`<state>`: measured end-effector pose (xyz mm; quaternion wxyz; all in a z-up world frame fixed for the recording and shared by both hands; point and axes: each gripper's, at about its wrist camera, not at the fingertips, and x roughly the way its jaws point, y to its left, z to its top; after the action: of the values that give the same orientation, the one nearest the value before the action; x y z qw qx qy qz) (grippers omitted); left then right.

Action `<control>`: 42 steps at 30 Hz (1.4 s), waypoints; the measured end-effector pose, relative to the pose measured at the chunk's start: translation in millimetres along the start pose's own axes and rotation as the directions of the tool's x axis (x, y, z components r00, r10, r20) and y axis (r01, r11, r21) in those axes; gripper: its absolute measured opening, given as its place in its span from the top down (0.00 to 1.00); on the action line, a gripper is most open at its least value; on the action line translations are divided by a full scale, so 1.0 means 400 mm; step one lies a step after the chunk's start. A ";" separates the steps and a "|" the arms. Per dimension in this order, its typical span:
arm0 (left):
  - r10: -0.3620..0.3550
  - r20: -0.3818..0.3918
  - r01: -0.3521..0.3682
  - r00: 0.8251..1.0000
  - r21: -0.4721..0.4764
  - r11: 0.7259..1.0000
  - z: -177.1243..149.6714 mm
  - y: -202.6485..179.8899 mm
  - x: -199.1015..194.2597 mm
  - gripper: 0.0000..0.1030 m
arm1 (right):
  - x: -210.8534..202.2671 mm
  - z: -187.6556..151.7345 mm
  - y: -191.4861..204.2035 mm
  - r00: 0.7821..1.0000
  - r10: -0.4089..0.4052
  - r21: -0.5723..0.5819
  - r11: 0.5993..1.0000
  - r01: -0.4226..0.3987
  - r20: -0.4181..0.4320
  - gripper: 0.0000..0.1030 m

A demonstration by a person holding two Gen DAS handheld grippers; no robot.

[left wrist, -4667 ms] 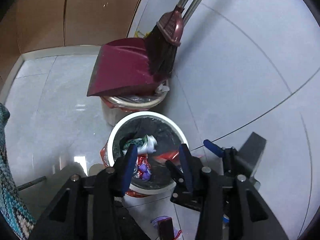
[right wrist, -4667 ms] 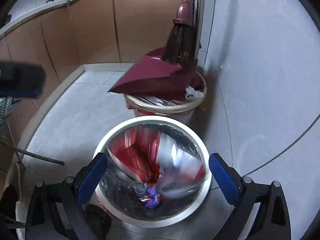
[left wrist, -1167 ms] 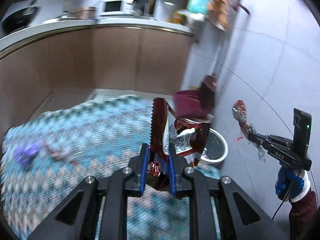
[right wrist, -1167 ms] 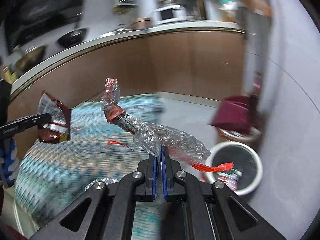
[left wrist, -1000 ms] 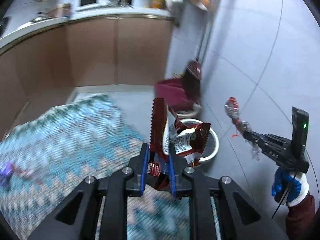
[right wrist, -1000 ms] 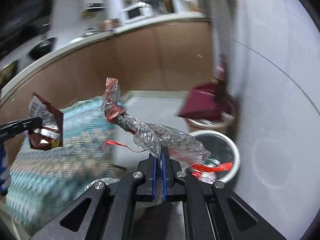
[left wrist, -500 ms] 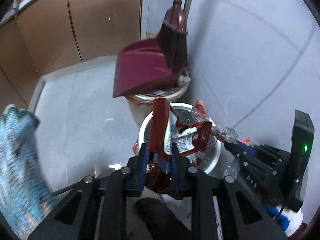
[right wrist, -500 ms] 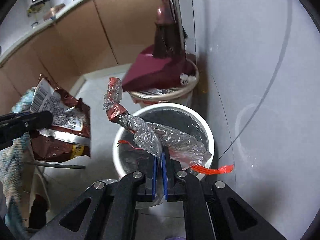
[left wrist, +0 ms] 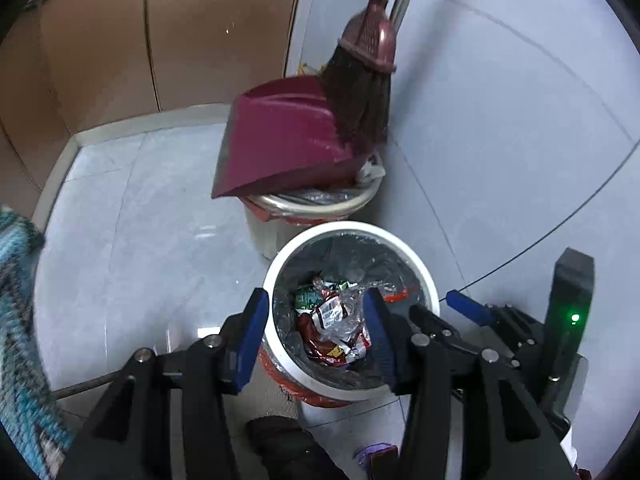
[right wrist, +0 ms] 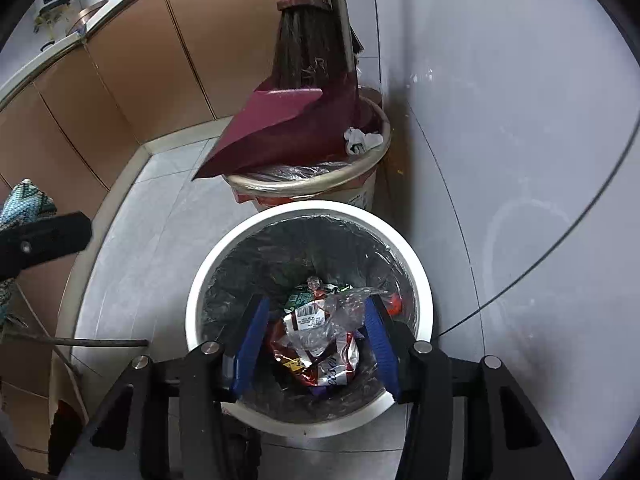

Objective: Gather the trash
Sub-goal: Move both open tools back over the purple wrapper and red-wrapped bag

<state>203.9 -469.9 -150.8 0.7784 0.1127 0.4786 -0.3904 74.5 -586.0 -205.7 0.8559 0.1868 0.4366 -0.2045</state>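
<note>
A white bin [left wrist: 416, 268] with a black liner stands on the tiled floor by the wall. In it lie a brown snack bag [left wrist: 326, 350] and a crumpled clear wrapper [right wrist: 334, 312] over other trash. My left gripper [left wrist: 316, 340] hangs over the bin's near side, its jaws opening, nothing between the blue pads. My right gripper [right wrist: 316, 344] hovers above the bin [right wrist: 308, 211] too, jaws opening and empty, the snack bag [right wrist: 332, 368] lying loose below them. In the left wrist view the right gripper [left wrist: 444, 312] sits just right of the bin.
Behind the white bin stands a second bin [right wrist: 372, 184] with a maroon dustpan [left wrist: 280, 140] and a broom [left wrist: 360, 92] resting on it. Brown cabinets [left wrist: 220, 32] close the far side, a pale wall the right. A teal patterned cloth [left wrist: 16, 320] hangs at left. A purple scrap [left wrist: 376, 450] lies on the floor.
Both grippers came down from above the teal cloth to over the white bin and opened. The brown snack bag and the clear wrapper left the jaws and now lie in the bin.
</note>
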 end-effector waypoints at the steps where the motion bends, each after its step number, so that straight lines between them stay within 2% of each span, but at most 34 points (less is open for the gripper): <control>1: 0.002 0.017 -0.002 1.000 -0.003 1.000 -0.004 -0.001 -0.026 0.55 | -0.022 -0.003 0.010 1.000 0.001 -0.005 1.000 -0.001 0.010 0.53; 2: 0.003 0.031 -0.003 1.000 -0.003 1.000 -0.007 -0.004 -0.048 0.55 | -0.025 0.001 0.014 1.000 0.001 -0.009 1.000 -0.001 0.017 0.53; 7: 0.005 0.121 -0.005 0.993 -0.003 1.000 -0.049 -0.010 -0.203 0.55 | -0.167 -0.019 0.072 0.996 0.011 -0.031 1.000 -0.008 0.086 0.48; 13: 0.057 0.234 -0.066 0.971 0.031 0.997 -0.147 -0.023 -0.419 0.54 | -0.365 -0.056 0.151 0.983 0.030 -0.090 0.996 -0.014 0.182 0.46; 15: 0.087 0.270 -0.100 0.959 0.033 0.994 -0.193 -0.017 -0.493 0.54 | -0.440 -0.072 0.179 0.974 0.049 -0.107 0.994 -0.026 0.221 0.44; 19: 0.153 0.332 -0.171 0.931 0.024 0.985 -0.285 0.010 -0.621 0.46 | -0.562 -0.108 0.240 0.955 0.092 -0.150 0.987 -0.051 0.281 0.43; 23: 0.237 0.385 -0.258 0.892 0.004 0.966 -0.376 0.054 -0.734 0.42 | -0.667 -0.150 0.311 0.933 0.149 -0.203 0.976 -0.085 0.327 0.39; 30: 0.314 0.430 -0.324 0.846 -0.051 0.945 -0.504 0.142 -0.876 0.41 | -0.758 -0.205 0.432 0.911 0.230 -0.290 0.948 -0.131 0.341 0.35; 37: 0.368 0.448 -0.350 0.815 -0.125 0.928 -0.594 0.230 -0.955 0.41 | -0.799 -0.234 0.559 0.895 0.305 -0.375 0.911 -0.173 0.327 0.33; 42: 0.405 0.442 -0.366 0.800 -0.175 0.914 -0.629 0.301 -0.978 0.41 | -0.792 -0.241 0.644 0.889 0.352 -0.426 0.881 -0.207 0.295 0.33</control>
<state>31.9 -55.6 21.3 0.9375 0.0781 0.2583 -0.2198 -27.6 -260.7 38.5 0.9620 0.0368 0.2699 -0.0182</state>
